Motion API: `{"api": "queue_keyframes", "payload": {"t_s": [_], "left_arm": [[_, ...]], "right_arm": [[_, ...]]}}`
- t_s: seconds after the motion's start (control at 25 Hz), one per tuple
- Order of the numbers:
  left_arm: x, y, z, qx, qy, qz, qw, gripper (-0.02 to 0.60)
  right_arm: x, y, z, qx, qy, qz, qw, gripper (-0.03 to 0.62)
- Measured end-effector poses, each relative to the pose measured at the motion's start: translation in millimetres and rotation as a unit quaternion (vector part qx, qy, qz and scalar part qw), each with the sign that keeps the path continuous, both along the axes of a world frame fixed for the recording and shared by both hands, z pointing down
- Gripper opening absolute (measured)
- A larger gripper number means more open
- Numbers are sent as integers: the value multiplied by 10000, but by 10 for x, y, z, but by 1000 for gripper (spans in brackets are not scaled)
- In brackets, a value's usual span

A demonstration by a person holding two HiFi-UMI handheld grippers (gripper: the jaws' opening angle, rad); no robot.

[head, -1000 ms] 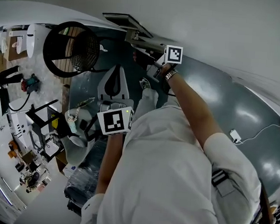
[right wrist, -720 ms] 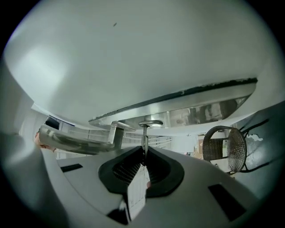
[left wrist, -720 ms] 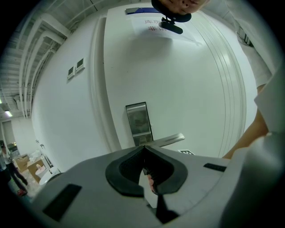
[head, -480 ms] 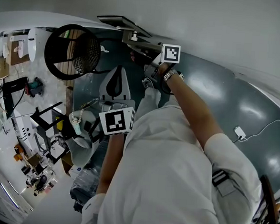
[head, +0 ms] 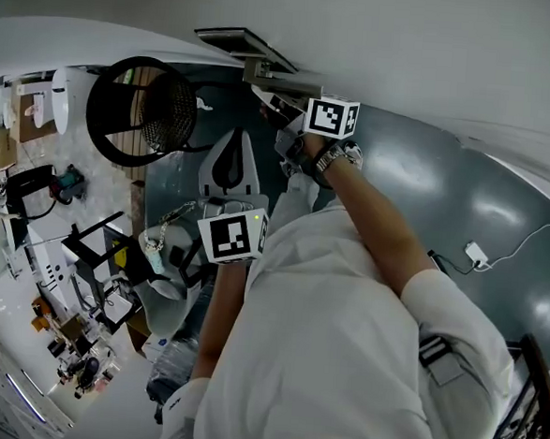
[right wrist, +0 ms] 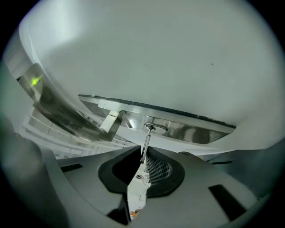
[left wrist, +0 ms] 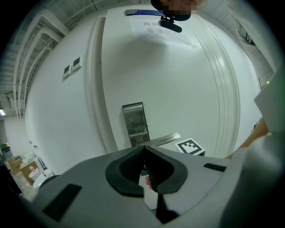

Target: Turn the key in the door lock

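Note:
A steel lock plate (right wrist: 187, 128) sits on the white door (right wrist: 147, 53), beside the lever handle (right wrist: 67, 113). A key (right wrist: 145, 149) stands in the lock cylinder (right wrist: 150, 128). My right gripper (right wrist: 143, 162) has just been closing and is shut on the key's head, a pale tag hanging below it. In the head view my right gripper (head: 289, 123) is at the handle (head: 266, 73). My left gripper (left wrist: 144, 149) is shut with nothing in it, held back from the door and aimed at the lock plate (left wrist: 136, 122); in the head view the left gripper (head: 230, 145) hangs near my waist.
A round black mesh chair (head: 138, 101) stands left of the door. Cluttered racks (head: 64, 274) fill the lower left. A white charger and cable (head: 479, 252) lie on the dark floor (head: 446, 188) to the right. A paper notice (left wrist: 160, 29) hangs high on the door.
The right wrist has rolled at the lock: its marker cube now shows two faces and sits slightly lower. The left gripper has kept its place.

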State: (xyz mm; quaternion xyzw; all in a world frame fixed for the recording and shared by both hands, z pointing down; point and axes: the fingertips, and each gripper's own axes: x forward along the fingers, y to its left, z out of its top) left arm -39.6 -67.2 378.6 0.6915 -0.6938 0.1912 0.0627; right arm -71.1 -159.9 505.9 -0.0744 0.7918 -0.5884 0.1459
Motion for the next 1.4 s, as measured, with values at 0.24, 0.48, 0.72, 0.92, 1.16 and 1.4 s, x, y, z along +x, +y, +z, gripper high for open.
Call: {"api": "queue_keyframes", "payload": {"t_s": [0.24, 0.48, 0.72, 0.92, 1.16, 1.4], "left_arm": [[-141, 6, -46, 66, 129, 201, 9997, 9], [-354, 2, -100, 237, 300, 398, 9985, 9], [-581, 31, -145, 384, 512, 583, 9962, 9], [-710, 29, -163, 528, 653, 793, 9933, 9], [-971, 47, -178, 653, 913, 851, 9900, 9], [-1221, 28, -154, 757, 1141, 894, 9865, 9]], "right_arm": [[-1, 28, -119, 216, 513, 262, 9981, 31], [-4, 22, -62, 285, 1204, 618, 9904, 31], [-24, 44, -86, 327, 1989, 928, 9751, 31], [-21, 44, -72, 520, 2741, 1127, 9537, 31], [-2, 44, -59, 850, 3991, 1425, 9018, 31], [8, 33, -47, 1016, 4958, 1652, 8465, 31]]}}
